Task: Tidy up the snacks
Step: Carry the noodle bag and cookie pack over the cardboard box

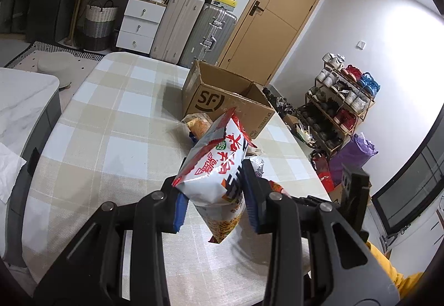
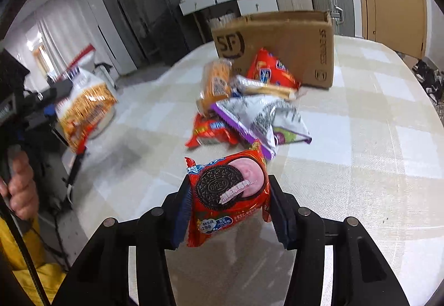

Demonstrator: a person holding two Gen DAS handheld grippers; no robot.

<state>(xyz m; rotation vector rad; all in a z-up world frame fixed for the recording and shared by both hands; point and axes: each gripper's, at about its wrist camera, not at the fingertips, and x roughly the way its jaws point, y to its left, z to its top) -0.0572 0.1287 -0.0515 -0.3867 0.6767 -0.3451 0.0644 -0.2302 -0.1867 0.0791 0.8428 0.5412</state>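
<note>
Left wrist view shows the left claw gripping a white-red noodle snack bag above the checkered desk. The right claw grips a red Oreo pack, with the SF cardboard box behind the snack pile.

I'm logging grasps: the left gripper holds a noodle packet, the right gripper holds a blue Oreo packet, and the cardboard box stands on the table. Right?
Not quite: in the right wrist view the Oreo packet in the right gripper is red. The left gripper does hold a noodle packet, and the cardboard box stands on the table.
</note>
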